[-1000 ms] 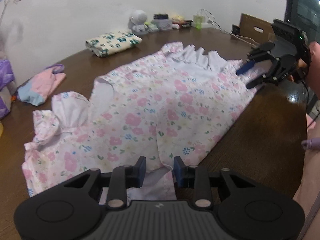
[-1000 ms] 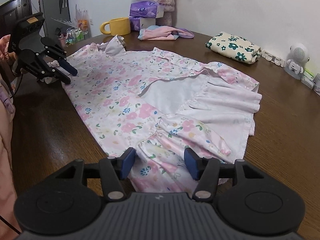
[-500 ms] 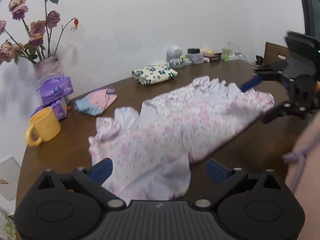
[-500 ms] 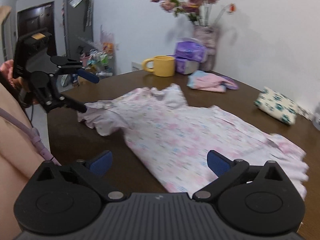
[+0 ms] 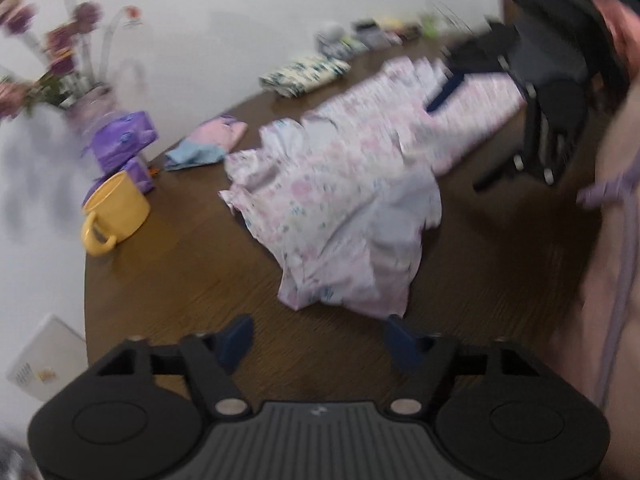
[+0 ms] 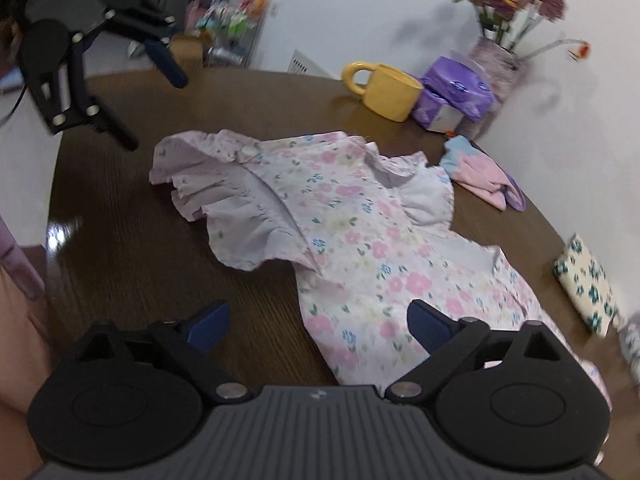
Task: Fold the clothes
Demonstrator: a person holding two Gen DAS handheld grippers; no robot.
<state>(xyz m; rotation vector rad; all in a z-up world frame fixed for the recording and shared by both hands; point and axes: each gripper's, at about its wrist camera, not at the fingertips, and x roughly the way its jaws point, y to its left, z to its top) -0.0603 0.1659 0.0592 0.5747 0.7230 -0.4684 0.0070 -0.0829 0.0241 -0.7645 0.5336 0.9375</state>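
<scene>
Two grippers above a brown wooden table [image 6: 132,248], both empty. Left gripper [image 5: 320,340]: jaws apart and closing, only bare table between the blue pads, nothing gripped; the near hem of the dress lies just ahead of them. Right gripper [image 6: 320,326]: jaws wide and closing slightly, nothing pinched; its right pad hangs over the dress fabric, its left pad over bare wood. Whether that pad touches the cloth cannot be told.

Floral dress [image 6: 352,240]: pink and white, lying on the table partly flat; ruffled sleeves spread at one end, the skirt end bunched and partly turned over in the left wrist view (blurred).

Other items on the table: yellow mug [image 6: 390,90] beside purple tissue packs [image 6: 456,96]; vase of pink flowers [image 6: 496,56] behind the packs, by the white wall. A small pink-and-blue folded garment [image 6: 480,172] lies near the dress, apart from it. A cream folded cloth with dark flowers [image 6: 586,280] lies further along the table edge, well apart.
</scene>
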